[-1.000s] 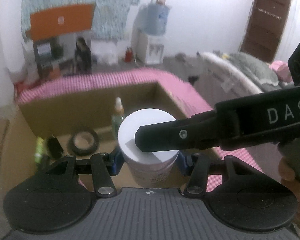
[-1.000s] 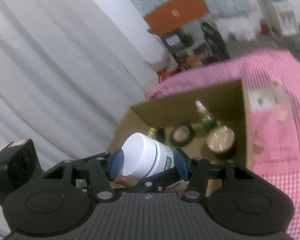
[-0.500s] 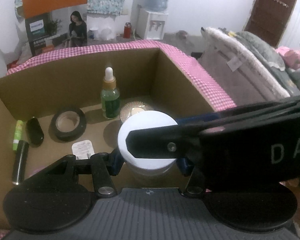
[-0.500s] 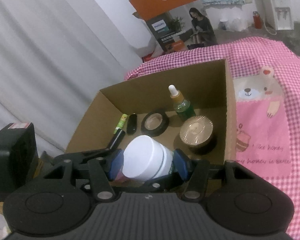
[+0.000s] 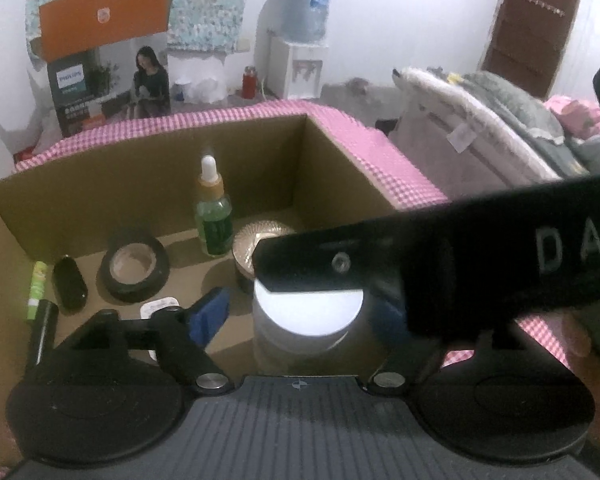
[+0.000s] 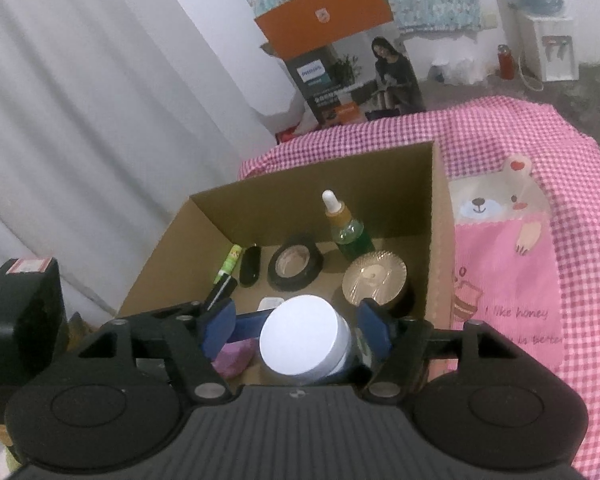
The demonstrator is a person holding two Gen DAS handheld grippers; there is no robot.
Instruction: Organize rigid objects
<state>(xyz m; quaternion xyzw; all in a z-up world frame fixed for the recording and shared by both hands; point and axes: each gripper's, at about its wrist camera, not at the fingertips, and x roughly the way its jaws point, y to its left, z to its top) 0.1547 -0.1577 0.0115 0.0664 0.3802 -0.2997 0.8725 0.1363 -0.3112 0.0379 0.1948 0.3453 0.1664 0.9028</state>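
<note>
In the left wrist view, a carton (image 5: pixel 112 68) on the floor at 11 o'clock is reading "PHILIPS" under an orange flap. Inside the box (image 5: pixel 100 196), going left to right, a green tube (image 5: pixel 36 288), a black capsule (image 5: pixel 70 282), a tape roll (image 5: pixel 134 268), a dropper bottle (image 5: pixel 214 220) and a gold-lidded jar (image 5: pixel 256 240) are sitting along the far wall. The white-lidded jar (image 5: pixel 306 316) is standing on the box floor at 6 o'clock, between the left gripper's (image 5: pixel 300 314) blue pads (image 5: pixel 210 314); its jaws have just been opening, and the left pad is standing clear of the jar. The right pad is hidden behind the right gripper's arm (image 5: pixel 480 264), which is crossing from 3 o'clock and showing the letters "DAS".

In the right wrist view, the right gripper (image 6: pixel 300 330) is tilting down over the box's near edge, its pads (image 6: pixel 220 326) flanking the same jar (image 6: pixel 304 338) with gaps on both sides; these jaws have also just been opening. At 3 o'clock a pink cloth (image 6: pixel 508 288) with a bear is reading "I like honey".
</note>
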